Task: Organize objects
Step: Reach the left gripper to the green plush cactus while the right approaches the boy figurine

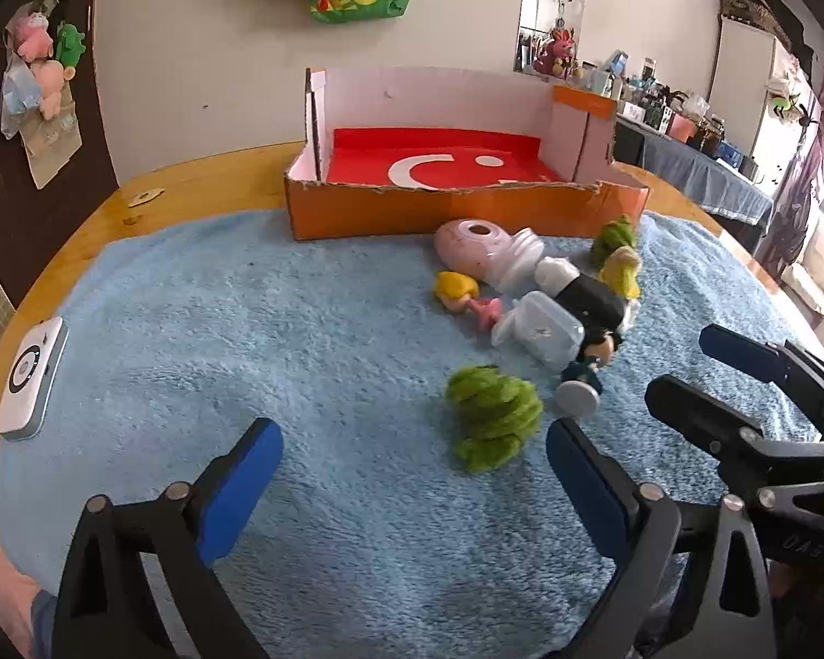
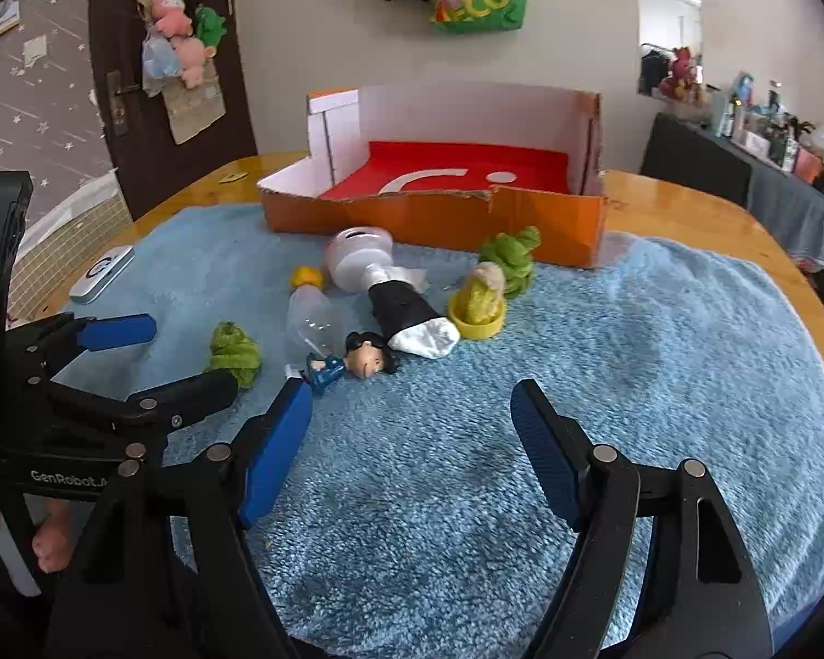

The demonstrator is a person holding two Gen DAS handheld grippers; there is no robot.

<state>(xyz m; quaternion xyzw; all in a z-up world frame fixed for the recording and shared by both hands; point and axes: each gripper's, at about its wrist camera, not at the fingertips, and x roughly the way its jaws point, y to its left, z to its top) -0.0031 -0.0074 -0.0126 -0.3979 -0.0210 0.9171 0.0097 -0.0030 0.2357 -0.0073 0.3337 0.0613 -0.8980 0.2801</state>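
At the far left of the left tongs' view, a flat white rectangular gadget with a round grey dial (image 1: 32,379) lies half on the fluffy light-blue towel (image 1: 302,329), well out beyond the left finger. The left tongs (image 1: 415,486) hang over the towel with their 2 blue-padded fingers (image 1: 240,489) spread wide and nothing between them. Just ahead of their right finger sits a fuzzy green yarn-like clump (image 1: 493,416), apart from the pad.

Further ahead of both tongs lies the jumble of small things: a little yellow-and-pink plastic toy (image 1: 463,295), a pale pink rounded plastic fan-like gadget (image 1: 475,247) on its side, a clear plastic bottle (image 1: 541,332), a black-and-white cylindrical bottle (image 1: 588,288), and a small cartoon figurine with black hair and a blue body (image 1: 590,365) lying flat, its round grey base nearest the left tongs. Beyond these, a yellow cup holding a pale fuzzy lump (image 2: 480,302) leans beside a second green fuzzy clump (image 2: 511,258).

Behind everything stands the orange cardboard box with a red floor and white inner walls (image 1: 450,208), empty of toys, on the wooden table (image 1: 192,181).

The right tongs (image 2: 412,439) hover to the right, their jaws moderately wide with only towel between them; the figurine lies just ahead of their left finger.
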